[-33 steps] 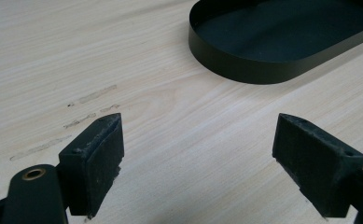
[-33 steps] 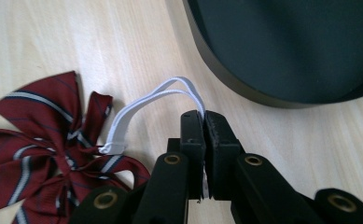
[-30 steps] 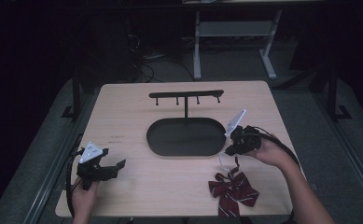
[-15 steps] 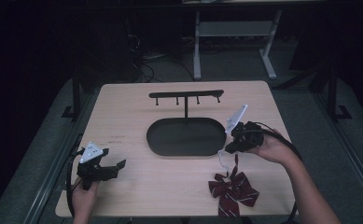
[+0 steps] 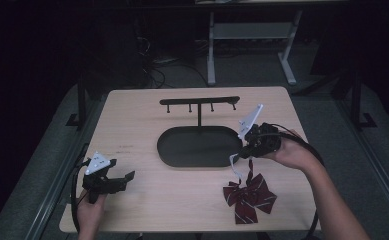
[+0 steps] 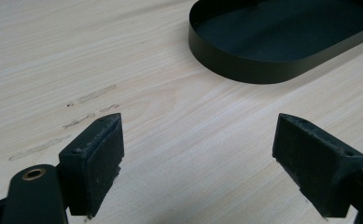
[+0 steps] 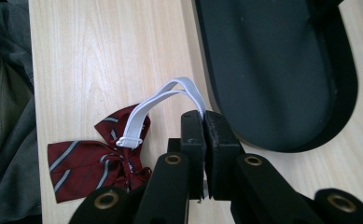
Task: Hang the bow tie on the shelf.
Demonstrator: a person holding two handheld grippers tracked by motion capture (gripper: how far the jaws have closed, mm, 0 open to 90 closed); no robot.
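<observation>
Bow tie (image 5: 247,197) right of tray (image 5: 200,147) — rack (image 5: 200,101) behind

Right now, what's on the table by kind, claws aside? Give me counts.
Striped maroon bow tie with white elastic strap: 1
Black oval tray: 1
Black hook rack standing at the tray's far edge: 1
Total: 3
</observation>
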